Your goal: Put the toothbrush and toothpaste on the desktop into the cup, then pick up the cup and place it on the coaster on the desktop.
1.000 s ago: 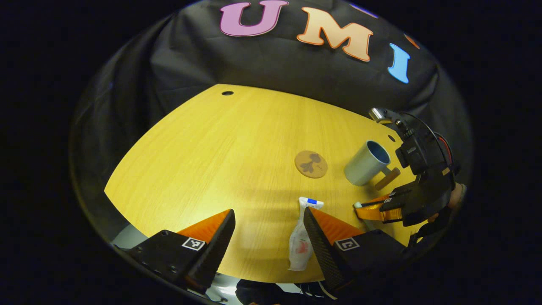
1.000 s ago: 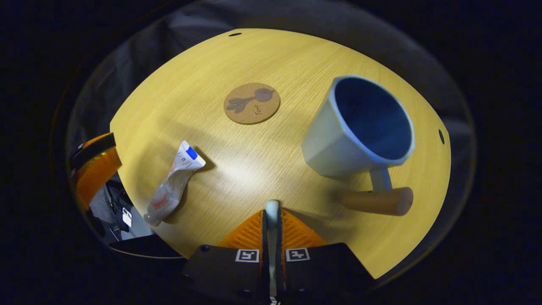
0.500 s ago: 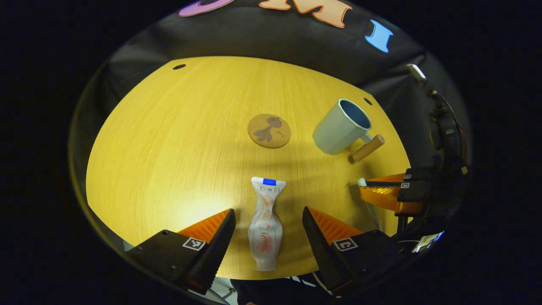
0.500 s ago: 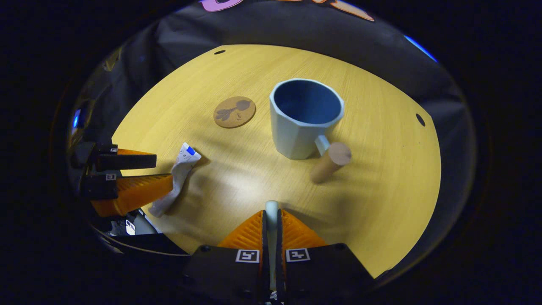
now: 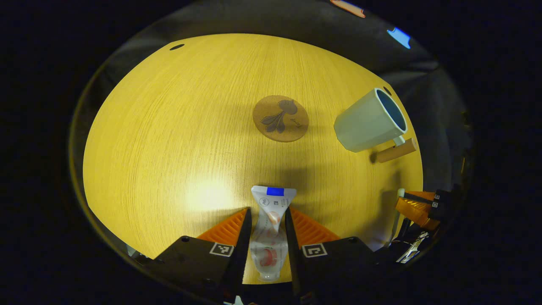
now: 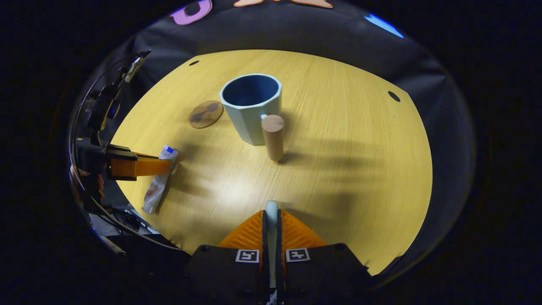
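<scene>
No readable text on toothpaste (image 5: 268,224), coaster (image 5: 280,118).

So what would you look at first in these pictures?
Probably the pale blue faceted cup with a wooden peg handle, standing upright on the yellow wooden table, with the round cork coaster beside it. Next, the crumpled white toothpaste tube at the near edge, squeezed between the left gripper fingers. The right gripper pinches a slim pale toothbrush handle.
</scene>
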Tool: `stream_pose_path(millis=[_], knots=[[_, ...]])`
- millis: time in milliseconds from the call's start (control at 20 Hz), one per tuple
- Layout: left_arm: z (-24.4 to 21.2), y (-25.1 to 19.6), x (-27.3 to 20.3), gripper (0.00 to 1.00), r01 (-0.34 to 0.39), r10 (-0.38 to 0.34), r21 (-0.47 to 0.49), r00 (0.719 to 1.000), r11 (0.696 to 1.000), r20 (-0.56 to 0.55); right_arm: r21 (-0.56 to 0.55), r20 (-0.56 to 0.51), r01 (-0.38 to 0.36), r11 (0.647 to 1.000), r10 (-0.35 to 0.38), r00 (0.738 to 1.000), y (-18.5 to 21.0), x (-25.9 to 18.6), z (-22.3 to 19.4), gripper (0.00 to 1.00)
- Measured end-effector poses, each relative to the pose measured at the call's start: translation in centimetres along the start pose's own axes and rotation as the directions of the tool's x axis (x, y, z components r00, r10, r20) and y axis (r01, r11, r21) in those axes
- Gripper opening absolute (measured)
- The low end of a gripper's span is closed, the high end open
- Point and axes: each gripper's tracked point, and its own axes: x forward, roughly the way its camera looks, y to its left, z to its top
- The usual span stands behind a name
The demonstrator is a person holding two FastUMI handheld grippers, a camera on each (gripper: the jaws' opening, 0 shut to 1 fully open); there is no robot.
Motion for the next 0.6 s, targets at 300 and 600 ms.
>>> stream_pose_path(millis=[300,600], knots=[[0.3,0.1,0.1,0.2,-0.057,0.06,0.068,0.998,0.996,-0.036,0.062,0.019,0.017,0.998,-0.018,1.0,-3.4,-1.3,0.5,0.08],[1.3,-0.8,-0.5,0.02,-0.028,0.028,0.034,0.999,0.999,0.021,0.092,0.058,0.031,0.995,-0.037,0.998,-5.5,-2.8,1.5,0.05]])
